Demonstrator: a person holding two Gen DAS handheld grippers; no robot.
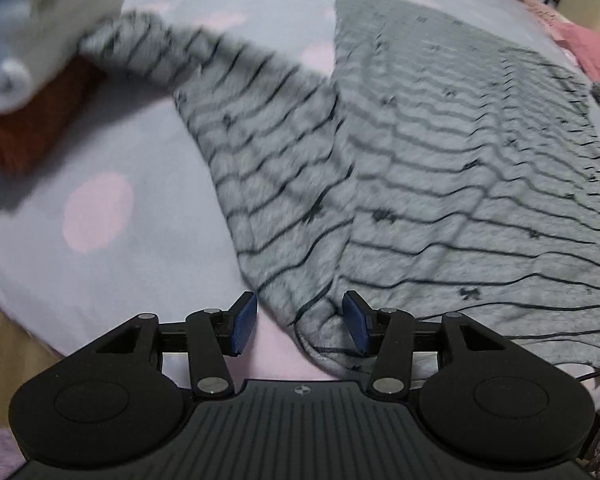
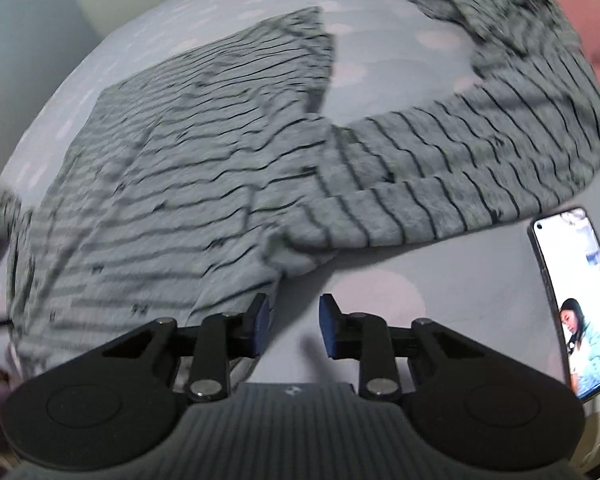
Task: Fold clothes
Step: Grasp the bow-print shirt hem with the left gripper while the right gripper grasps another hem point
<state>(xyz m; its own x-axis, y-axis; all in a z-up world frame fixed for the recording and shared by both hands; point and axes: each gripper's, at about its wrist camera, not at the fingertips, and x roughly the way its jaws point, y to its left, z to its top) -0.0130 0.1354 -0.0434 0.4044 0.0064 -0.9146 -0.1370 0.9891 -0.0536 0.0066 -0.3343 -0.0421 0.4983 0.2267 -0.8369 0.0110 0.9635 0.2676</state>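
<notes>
Left and right wrist views of a grey striped top spread flat on a pale bedsheet with pink dots, both sleeves lying out to the sides. The left gripper points steeply down at the shoulder where the left sleeve joins the body; its jaws stand partly open, the fabric edge lies between the blue pads, and no pad presses on it, so nothing is held. The right gripper hovers at the opposite shoulder, jaws apart over bare sheet, with the garment's edge just beside its left pad and the right sleeve trailing away beyond; it too is empty. A stack of folded clothes sits near the left sleeve's cuff, and a phone with a lit screen lies close to the right sleeve. The step in hand appears to be taking both shoulders for the first fold. Done well, each gripper should pinch only the top's edge, not the sheet, at matching points, so the fold falls straight; the right gripper likely needs to shift inward onto the cloth first.
</notes>
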